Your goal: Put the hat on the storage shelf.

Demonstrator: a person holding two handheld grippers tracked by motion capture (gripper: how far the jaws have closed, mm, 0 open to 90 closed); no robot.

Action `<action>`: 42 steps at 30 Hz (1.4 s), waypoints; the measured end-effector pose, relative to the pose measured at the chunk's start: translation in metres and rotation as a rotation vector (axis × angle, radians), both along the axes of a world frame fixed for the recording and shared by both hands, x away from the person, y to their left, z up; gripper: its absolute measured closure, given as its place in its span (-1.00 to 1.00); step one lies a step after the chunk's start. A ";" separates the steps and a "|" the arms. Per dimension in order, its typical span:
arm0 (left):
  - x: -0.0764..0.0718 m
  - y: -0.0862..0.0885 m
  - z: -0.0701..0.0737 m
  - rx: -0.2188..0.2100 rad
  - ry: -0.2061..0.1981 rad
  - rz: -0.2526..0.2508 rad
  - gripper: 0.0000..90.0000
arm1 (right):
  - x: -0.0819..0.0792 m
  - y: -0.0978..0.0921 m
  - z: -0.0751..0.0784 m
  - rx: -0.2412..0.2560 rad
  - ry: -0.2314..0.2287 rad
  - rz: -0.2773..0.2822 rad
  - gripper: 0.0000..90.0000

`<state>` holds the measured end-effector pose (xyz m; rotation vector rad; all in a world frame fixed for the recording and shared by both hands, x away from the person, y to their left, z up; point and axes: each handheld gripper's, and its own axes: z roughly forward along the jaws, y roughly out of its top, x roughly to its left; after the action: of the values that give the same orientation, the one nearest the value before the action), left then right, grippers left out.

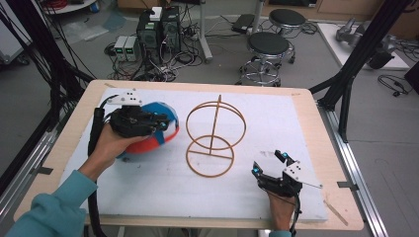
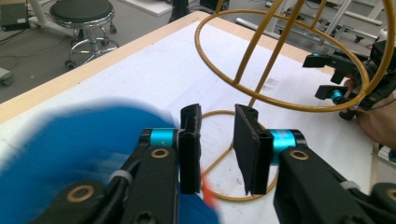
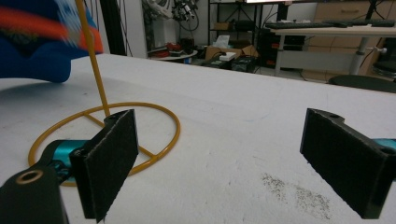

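Your left hand-held gripper (image 1: 160, 123) hangs open over the blue-red-white ball (image 1: 165, 132), frame left; light, round, slippery: grip across its widest part. Right hand-held gripper (image 1: 269, 164) gapes empty.

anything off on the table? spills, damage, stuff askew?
One thing: a patch of dark specks on the white mat, in front of the right gripper. It looks like grit or a stain. The wire stand is upright, and the ball by the left gripper looks intact.
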<state>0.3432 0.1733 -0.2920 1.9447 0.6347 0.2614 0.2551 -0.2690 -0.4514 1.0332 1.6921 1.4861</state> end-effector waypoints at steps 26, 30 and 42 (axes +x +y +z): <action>0.010 0.029 -0.029 0.105 -0.046 0.036 -0.72 | 0.000 0.000 0.000 -0.001 0.001 0.000 -0.77; 0.011 0.036 -0.041 0.129 -0.042 0.003 -0.71 | 0.000 0.000 0.000 -0.002 0.001 0.000 -0.77; 0.017 0.048 -0.082 0.228 -0.023 -0.057 -0.71 | 0.000 0.000 0.000 -0.007 0.000 0.004 -0.77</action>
<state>0.3604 0.2218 -0.3741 2.1713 0.5524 0.3316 0.2549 -0.2686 -0.4513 1.0265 1.6993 1.4816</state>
